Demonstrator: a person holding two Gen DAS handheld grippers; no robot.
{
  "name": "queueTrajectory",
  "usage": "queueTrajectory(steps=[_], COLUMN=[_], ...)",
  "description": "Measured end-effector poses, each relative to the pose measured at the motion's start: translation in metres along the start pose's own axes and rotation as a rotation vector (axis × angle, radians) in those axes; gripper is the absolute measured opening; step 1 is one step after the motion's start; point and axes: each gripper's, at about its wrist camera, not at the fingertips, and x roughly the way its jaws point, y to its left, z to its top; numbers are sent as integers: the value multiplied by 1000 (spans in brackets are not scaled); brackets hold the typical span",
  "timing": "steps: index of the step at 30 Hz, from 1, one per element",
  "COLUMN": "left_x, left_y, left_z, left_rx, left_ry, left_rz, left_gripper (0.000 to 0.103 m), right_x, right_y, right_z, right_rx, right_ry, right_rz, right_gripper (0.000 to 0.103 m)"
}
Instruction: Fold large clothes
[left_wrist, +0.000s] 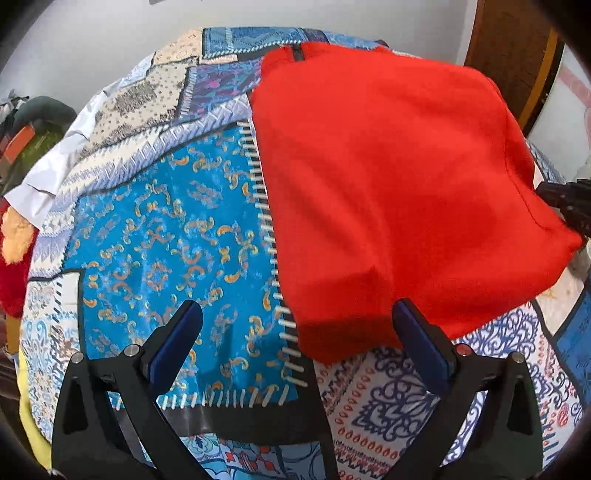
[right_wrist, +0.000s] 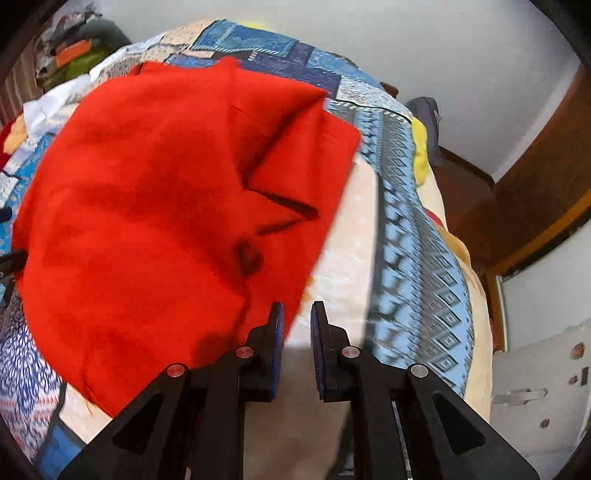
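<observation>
Red cloth (left_wrist: 399, 177) soft, floppy, light. My left gripper (left_wrist: 295, 317) wide, corner between its fingers: grab there. Right gripper (right_wrist: 297, 317) nearly closed, empty, cloth edge just left.

from my remote seat i count one red garment (left_wrist: 402, 192) lying on one patchwork bedspread (left_wrist: 162, 236), two grippers, the left gripper (left_wrist: 297, 314) and the right gripper (right_wrist: 297, 314), each with two fingers, and one wooden door (right_wrist: 532, 199).
</observation>
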Motion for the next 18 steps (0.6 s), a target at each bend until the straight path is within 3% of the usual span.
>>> queueTrajectory(steps=[6, 8, 11, 15, 18], left_x=[-9, -19, -38, -57, -60], left_y=[11, 14, 24, 43, 54], left_z=[-7, -8, -7, 5, 16], left_rx=[-66, -62, -54, -88, -131], left_ry=[1, -9, -52, -104, -123], left_rz=[-32, -12, 34, 72, 58], left_gripper=[103, 103, 103, 103, 103], right_x=[-4, -8, -19, -51, -59], right_y=[-5, -9, -24, -25, -8], right_z=[-12, -11, -5, 25, 53], right_rx=[-37, -23, 49, 73, 65], right_ry=[10, 24, 23, -93, -143], right_rz=[-44, -44, 15, 96, 184], right_gripper=[9, 9, 10, 10, 10])
